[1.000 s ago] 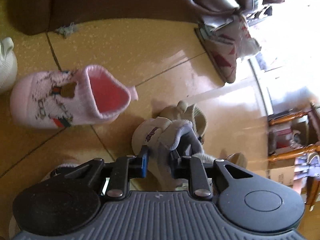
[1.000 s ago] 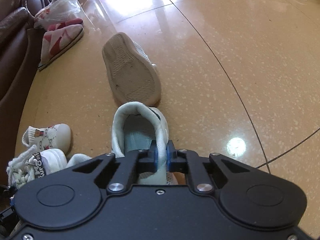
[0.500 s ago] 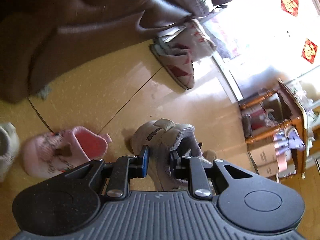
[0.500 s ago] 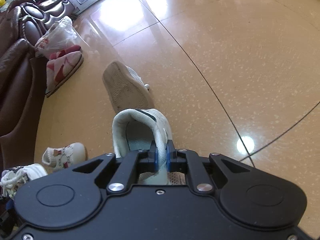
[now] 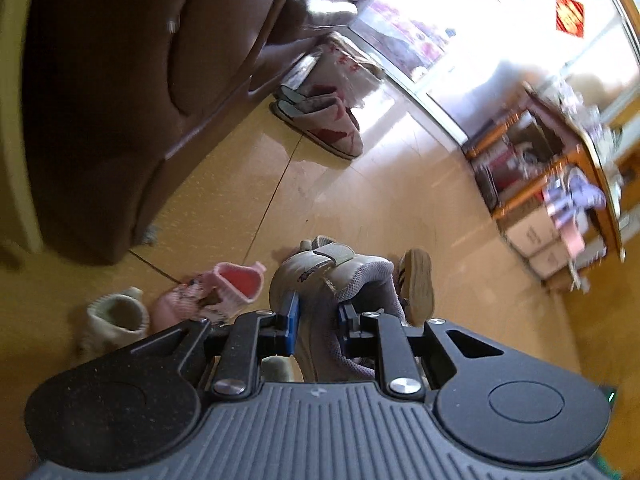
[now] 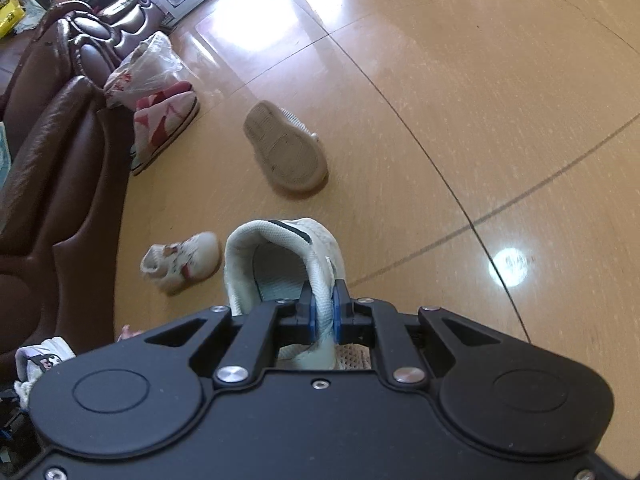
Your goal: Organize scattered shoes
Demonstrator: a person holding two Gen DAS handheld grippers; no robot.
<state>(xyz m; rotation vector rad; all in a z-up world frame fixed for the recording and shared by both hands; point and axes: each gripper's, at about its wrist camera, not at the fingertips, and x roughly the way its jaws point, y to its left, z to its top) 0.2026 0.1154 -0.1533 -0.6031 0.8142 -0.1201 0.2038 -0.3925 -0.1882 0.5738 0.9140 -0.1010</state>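
My left gripper (image 5: 317, 322) is shut on the collar of a grey strap sneaker (image 5: 320, 276), held well above the floor. Below it lie a pink knit baby shoe (image 5: 224, 290), a cream baby shoe (image 5: 116, 318) and a shoe lying sole-outward (image 5: 418, 284). My right gripper (image 6: 324, 318) is shut on the side wall of a white mesh sneaker (image 6: 280, 252), also lifted. On the floor ahead a shoe lies upside down, tan sole up (image 6: 286, 150), and a small white baby shoe with red trim (image 6: 182, 260) rests to the left.
A brown leather sofa (image 5: 120, 80) runs along the left. Red-and-white slippers (image 6: 160, 128) and a plastic bag (image 6: 144, 68) lie against it. A wooden shelf with boxes (image 5: 552, 184) stands at the right. Another white sneaker (image 6: 44, 360) shows at the lower left. Tiled floor (image 6: 460, 100) stretches to the right.
Both grippers have risen with their shoes; the floor and the shoes on it look farther away. The left view has tilted up toward the sofa and shelf.
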